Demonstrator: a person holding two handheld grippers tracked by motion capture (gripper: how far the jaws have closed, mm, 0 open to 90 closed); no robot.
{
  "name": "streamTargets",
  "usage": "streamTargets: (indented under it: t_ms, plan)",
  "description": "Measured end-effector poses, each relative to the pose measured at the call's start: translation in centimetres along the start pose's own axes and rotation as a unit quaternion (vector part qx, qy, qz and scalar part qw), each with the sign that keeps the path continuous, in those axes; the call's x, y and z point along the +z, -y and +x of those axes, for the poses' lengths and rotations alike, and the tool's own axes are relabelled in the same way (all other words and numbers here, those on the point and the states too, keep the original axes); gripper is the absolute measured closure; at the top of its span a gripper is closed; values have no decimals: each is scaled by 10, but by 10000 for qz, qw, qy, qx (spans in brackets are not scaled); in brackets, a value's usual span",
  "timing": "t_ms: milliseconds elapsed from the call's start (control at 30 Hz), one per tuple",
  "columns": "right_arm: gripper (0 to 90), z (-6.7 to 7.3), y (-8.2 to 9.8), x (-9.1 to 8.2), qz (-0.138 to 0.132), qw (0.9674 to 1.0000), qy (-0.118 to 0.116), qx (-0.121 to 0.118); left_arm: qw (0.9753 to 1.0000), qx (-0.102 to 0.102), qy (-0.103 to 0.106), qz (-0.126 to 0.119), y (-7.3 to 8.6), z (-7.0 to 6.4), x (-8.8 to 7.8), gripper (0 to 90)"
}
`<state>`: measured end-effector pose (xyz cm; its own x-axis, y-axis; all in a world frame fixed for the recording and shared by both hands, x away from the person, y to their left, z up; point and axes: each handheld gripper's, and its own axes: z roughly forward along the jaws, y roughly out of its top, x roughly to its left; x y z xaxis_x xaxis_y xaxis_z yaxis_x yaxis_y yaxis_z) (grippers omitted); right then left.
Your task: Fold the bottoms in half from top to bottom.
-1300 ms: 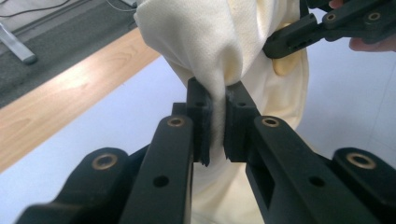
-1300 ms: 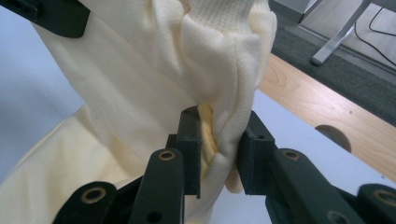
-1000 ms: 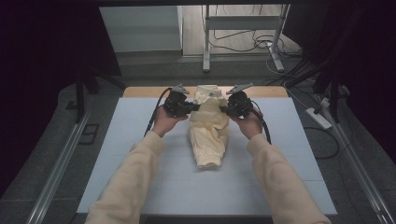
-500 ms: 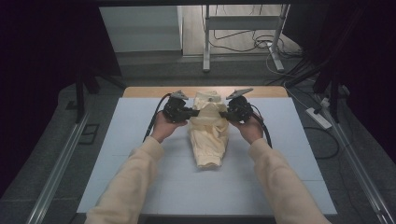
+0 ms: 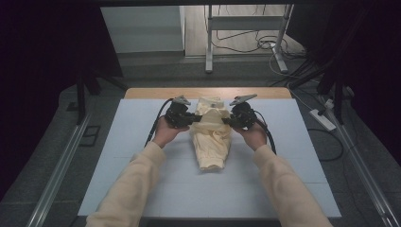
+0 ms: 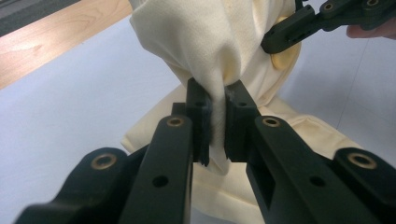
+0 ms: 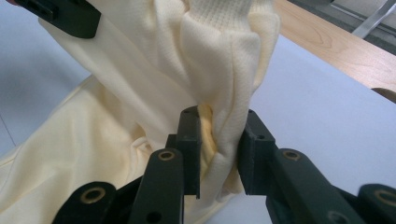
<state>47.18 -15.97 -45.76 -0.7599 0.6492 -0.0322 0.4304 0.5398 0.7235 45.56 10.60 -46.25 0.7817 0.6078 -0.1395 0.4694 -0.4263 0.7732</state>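
A pale yellow garment [image 5: 211,137] lies bunched lengthwise on the white table mat [image 5: 142,142], its far end lifted. My left gripper [image 5: 193,118] is shut on a fold of the garment [image 6: 210,56] at its left side; the cloth is pinched tight between the pads. My right gripper [image 5: 227,121] is shut on a thick ribbed fold of the garment [image 7: 219,70] at its right side. The right gripper's jaw tips [image 6: 299,25] show beyond the cloth in the left gripper view. The left gripper's jaw tip [image 7: 65,14] shows at the top left of the right gripper view.
A strip of wooden tabletop [image 5: 208,92] runs along the mat's far edge. Beyond it stand a metal frame [image 5: 246,33] and loose cables on the floor. A power strip [image 5: 321,119] lies off to the right. Metal rails flank the table.
Both grippers have risen slightly with the far end of the garment, and the lifted cloth stands a little higher between them.
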Motion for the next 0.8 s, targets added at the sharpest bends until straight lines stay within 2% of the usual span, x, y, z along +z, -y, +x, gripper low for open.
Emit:
streamTargets:
  t_ms: [333,800]
  plan:
    - [723,6,9,-2,41,9999,-87,-84,9999,92,39,68,10,-7,0,812]
    - [707,17,30,3,119,9996,-241,-87,9995,77,96,282,34,-17,8,797]
